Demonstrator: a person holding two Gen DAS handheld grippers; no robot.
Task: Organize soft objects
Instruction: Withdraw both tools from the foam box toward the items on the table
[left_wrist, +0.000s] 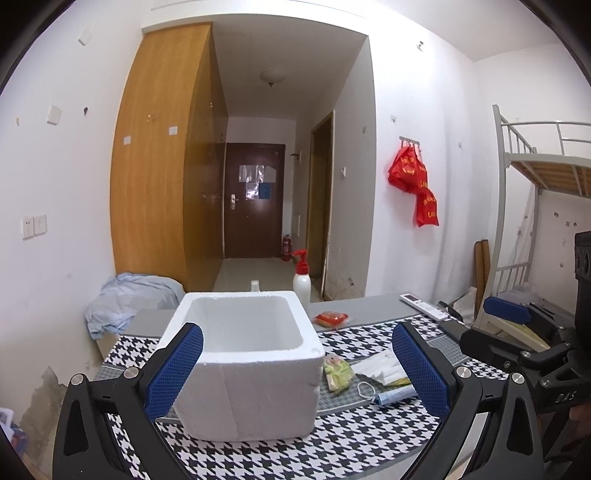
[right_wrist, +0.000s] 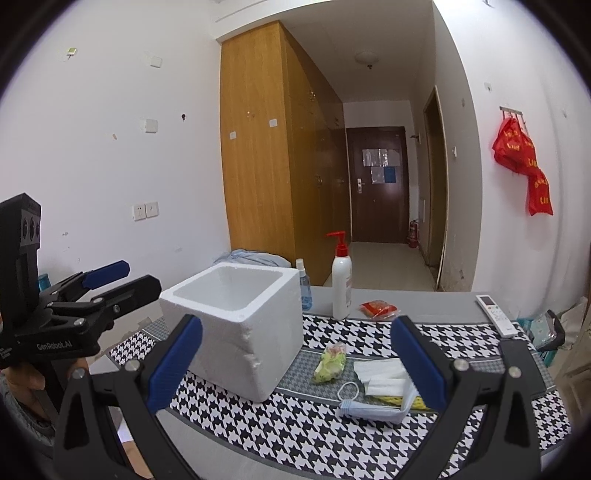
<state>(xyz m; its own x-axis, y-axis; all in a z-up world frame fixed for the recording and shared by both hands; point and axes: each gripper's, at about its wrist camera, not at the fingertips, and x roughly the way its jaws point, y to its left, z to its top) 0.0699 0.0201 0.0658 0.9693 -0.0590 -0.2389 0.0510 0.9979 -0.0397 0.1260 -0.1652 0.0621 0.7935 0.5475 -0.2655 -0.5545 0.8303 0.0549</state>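
Note:
A white foam box (left_wrist: 243, 354) stands open and empty on the houndstooth cloth (left_wrist: 351, 443); it also shows in the right wrist view (right_wrist: 236, 321). To its right lie a green-yellow packet (right_wrist: 330, 363), folded white cloths (right_wrist: 382, 374), a blue face mask (right_wrist: 373, 408) and a red packet (right_wrist: 378, 308). My left gripper (left_wrist: 297, 373) is open and empty, its jaws either side of the box's near face. My right gripper (right_wrist: 295, 367) is open and empty, held above the cloth near the mask.
A red-pump lotion bottle (right_wrist: 341, 282) and a blue spray bottle (right_wrist: 303, 286) stand behind the box. A white remote (right_wrist: 496, 314) lies at the far right. Blue bedding (left_wrist: 129, 299) lies to the left. A bunk bed (left_wrist: 535, 173) stands on the right.

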